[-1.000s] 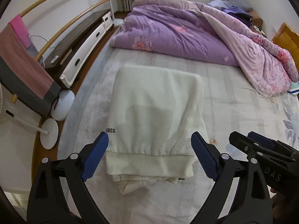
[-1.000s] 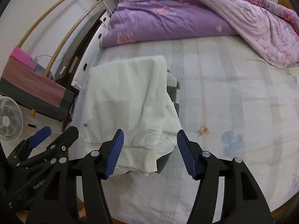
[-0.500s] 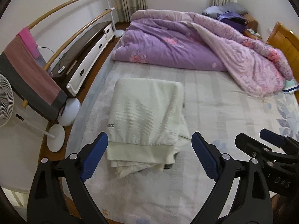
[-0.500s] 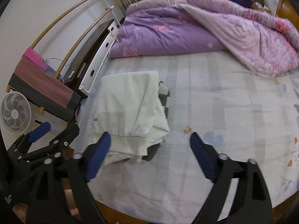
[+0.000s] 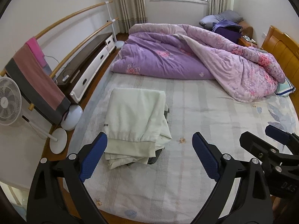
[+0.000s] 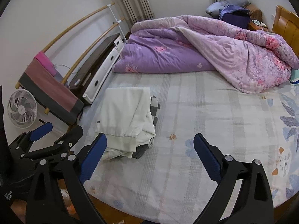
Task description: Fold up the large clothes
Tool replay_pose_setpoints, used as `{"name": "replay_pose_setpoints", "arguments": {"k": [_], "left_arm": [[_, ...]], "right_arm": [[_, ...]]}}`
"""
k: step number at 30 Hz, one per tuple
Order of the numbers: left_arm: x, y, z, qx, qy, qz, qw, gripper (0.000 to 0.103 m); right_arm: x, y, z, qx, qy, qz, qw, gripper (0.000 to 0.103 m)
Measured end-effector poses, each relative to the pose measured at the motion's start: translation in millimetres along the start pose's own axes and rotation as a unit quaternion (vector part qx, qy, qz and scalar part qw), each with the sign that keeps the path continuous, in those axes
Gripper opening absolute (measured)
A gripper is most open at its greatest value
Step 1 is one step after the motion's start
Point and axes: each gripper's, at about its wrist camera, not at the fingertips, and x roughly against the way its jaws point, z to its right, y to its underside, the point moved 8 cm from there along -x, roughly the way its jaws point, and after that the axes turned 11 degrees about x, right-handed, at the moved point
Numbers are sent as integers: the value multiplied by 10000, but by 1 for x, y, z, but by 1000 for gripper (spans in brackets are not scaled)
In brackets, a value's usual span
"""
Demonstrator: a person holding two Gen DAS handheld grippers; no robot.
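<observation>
Both tongs point(image 5: 149, 155) point(image 6: 150, 156) lifted away from folded garment point(image 5: 134, 119).

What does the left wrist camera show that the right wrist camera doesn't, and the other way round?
Only the left wrist view shows the fan's round white base on the floor and the right gripper from the side. Only the right wrist view shows the checkered edge of the dark garment under the cream one, and the left gripper from the side. Both show the folded cream garment lying free on the bed, the purple quilt, and empty jaws; the right gripper's are opening.
</observation>
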Motion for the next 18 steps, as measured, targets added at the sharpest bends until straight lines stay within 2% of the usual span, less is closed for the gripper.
{"name": "replay_pose_setpoints", "arguments": {"k": [5, 15, 18], "left_arm": [[33, 10, 33, 19, -58, 174, 9998, 93], [103, 56, 119, 292, -320, 543, 9976, 93], [127, 70, 144, 452, -219, 626, 9968, 93]], "right_arm": [[35, 9, 27, 52, -122, 118, 9998, 91], [124, 43, 91, 549, -476, 396, 9966, 91], [150, 51, 112, 581, -443, 507, 9960, 95]]}}
